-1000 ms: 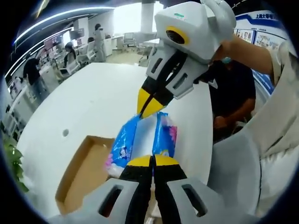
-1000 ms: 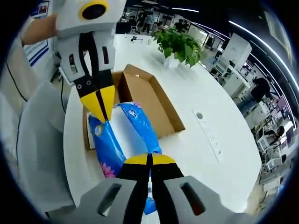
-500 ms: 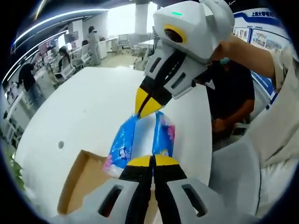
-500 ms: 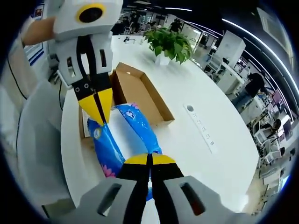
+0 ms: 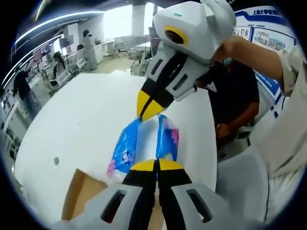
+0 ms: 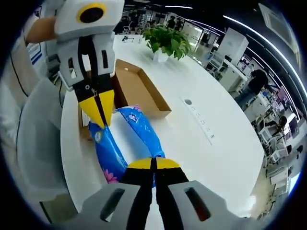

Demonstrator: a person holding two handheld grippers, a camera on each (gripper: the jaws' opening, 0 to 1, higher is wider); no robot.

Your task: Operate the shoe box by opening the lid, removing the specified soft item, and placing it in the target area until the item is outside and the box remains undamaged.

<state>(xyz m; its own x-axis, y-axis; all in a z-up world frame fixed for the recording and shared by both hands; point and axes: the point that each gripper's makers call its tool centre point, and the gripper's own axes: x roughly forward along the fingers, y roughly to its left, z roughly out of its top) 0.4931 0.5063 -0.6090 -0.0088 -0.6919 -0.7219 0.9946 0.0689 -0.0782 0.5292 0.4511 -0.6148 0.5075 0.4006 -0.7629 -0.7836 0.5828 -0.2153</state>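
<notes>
Both hand-held grippers, left and right, pinch opposite ends of blue tissue pack above counter; open shoe box beyond

Glossy blue plastic pack (crinkled); matt brown cardboard box; smooth white table.

left hand-held gripper: white-grey shell, black jaws, yellow tips | right hand-held gripper: same | sleeve: pale

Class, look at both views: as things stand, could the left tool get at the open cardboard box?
Probably not yet. The left tool is shut on one end of the blue tissue pack, with the right tool shut on the other end. The cardboard box lies open and unobstructed, but the left tool would have to release first.
</notes>
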